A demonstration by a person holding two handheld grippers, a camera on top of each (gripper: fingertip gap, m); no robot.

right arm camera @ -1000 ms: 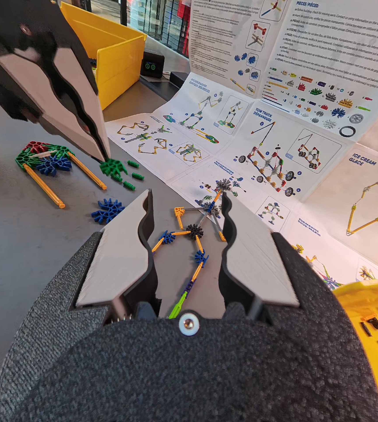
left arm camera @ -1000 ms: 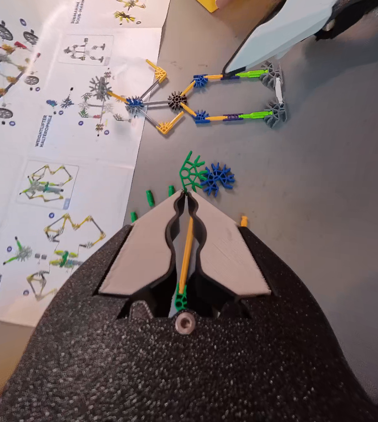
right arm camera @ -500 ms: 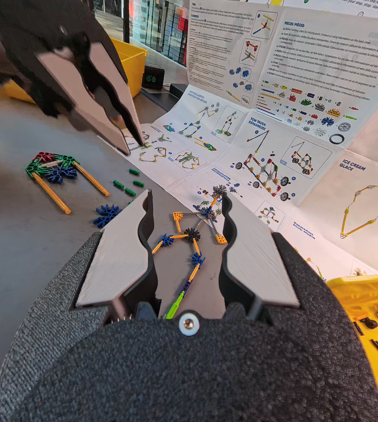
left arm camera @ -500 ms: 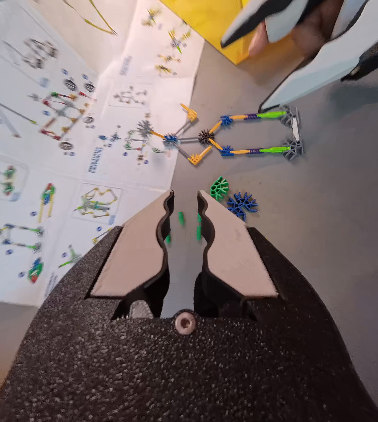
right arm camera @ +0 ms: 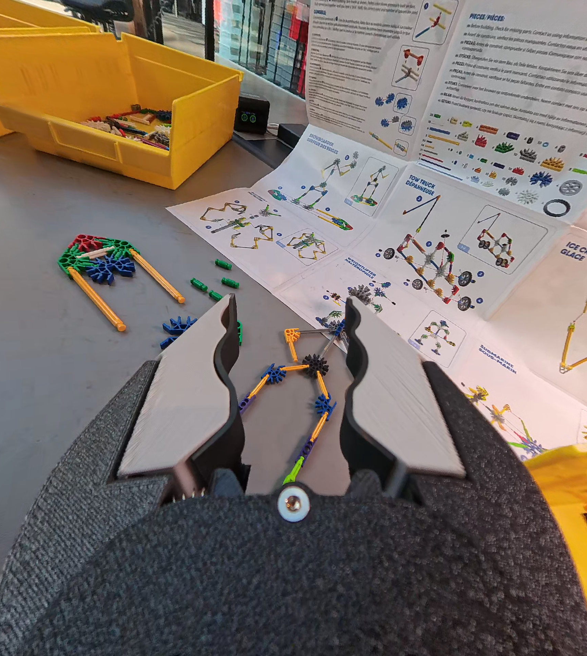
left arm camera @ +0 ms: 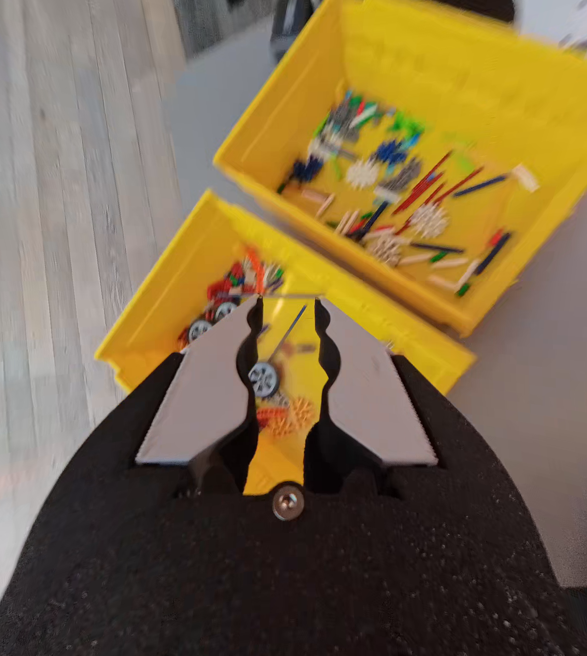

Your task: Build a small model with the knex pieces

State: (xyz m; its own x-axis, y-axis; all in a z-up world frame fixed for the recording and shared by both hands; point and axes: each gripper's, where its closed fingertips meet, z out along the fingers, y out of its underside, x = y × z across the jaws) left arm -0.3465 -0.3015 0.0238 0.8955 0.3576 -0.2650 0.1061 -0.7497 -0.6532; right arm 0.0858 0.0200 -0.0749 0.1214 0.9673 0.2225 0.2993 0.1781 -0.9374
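Note:
My left gripper (left arm camera: 288,301) is open and empty, held above a small yellow bin (left arm camera: 164,301) that holds grey wheels (left arm camera: 263,378) and orange and red pieces; this view is blurred. My right gripper (right arm camera: 290,299) is open and empty, hovering over a flat rod-and-connector figure (right arm camera: 315,365) on the grey table, with its black hub between my fingers. A loose blue connector (right arm camera: 178,326) lies just left of my left finger. A green connector beside it is mostly hidden.
A bigger yellow bin (left arm camera: 391,71) of rods and connectors stands beyond the small one; it also shows in the right wrist view (right arm camera: 82,88). An instruction sheet (right arm camera: 391,248) lies right. A green-red assembly with two orange rods (right arm camera: 100,255), short green rods (right arm camera: 198,284), another yellow bin (right arm camera: 575,479). The gap from one gripper's tips to the other's is roughly 55 cm.
My left gripper was shut at a green connector on the table; it opened, left the connector there and swung away to the yellow bins. My right gripper has barely moved.

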